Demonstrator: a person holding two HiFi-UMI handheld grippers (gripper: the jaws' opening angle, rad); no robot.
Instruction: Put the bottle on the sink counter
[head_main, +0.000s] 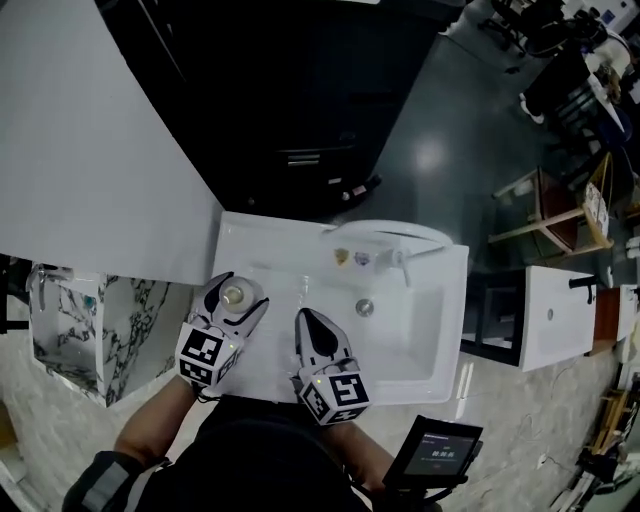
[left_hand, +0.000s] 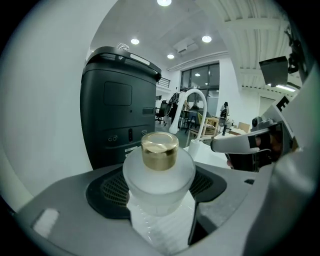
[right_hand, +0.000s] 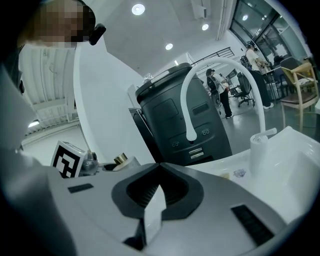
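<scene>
Two things bug me here: the left gripper (head_main: 238, 290) is clamped on the frosted bottle (left_hand: 159, 170) round its shoulder, just under the gold cap (left_hand: 160, 149), over the left strip of the sink counter (head_main: 270, 250) near its left edge, and I can't tell if the base is down. Let go while it's tilted or hanging and I reckon it topples off that edge or rolls into the basin (head_main: 400, 330). The right gripper (head_main: 308, 322) is pinched shut on nothing by the front edge, so no backup
</scene>
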